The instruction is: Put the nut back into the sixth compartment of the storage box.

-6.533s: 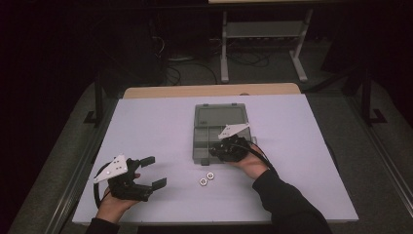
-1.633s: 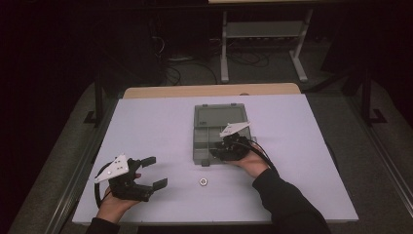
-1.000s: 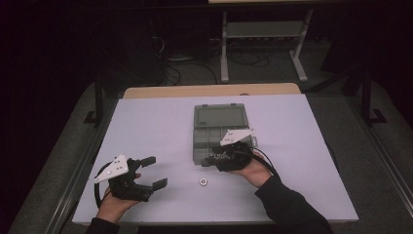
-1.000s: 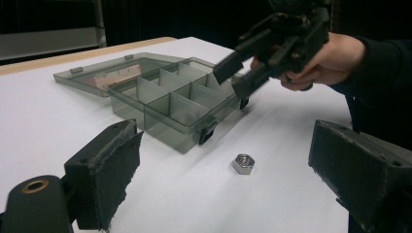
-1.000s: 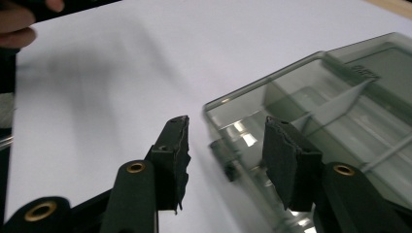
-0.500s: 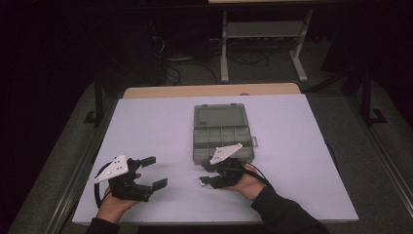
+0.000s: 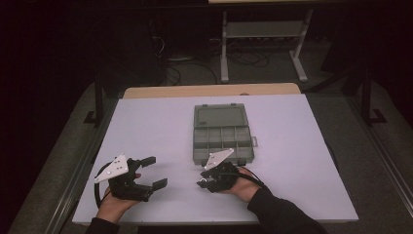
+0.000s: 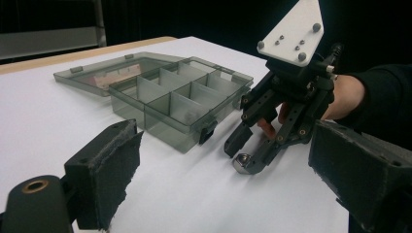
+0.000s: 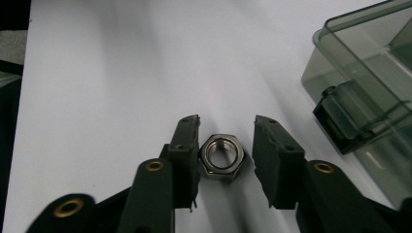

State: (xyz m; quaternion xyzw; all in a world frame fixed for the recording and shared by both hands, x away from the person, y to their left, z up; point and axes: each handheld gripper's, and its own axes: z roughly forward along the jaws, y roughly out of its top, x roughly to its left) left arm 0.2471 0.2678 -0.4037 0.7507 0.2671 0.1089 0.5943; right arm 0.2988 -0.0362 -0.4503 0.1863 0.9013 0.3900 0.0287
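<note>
A steel hex nut (image 9: 222,156) lies flat on the white table (image 7: 146,126), just in front of the open grey compartment box (image 7: 223,134). My right gripper (image 9: 227,121) is low over the table with the nut between its jaws. The jaws have just been closing. One pad touches the nut and a narrow gap stays at the other pad. From the left gripper view the nut (image 8: 241,162) sits at the right gripper's (image 8: 241,156) tips. My left gripper (image 7: 152,171) rests open at the near left with nothing in it.
The box's lid (image 7: 219,116) lies folded back on the far side, and its front latch (image 9: 340,121) sits close to my right jaw. A wooden strip (image 7: 209,90) runs along the table's far edge, with a metal stand (image 7: 263,34) behind it.
My right gripper has come from over the box back toward the near edge and down around the nut, its jaws narrowing. One of two nuts seen on the table earlier is gone. The left gripper stayed still.
</note>
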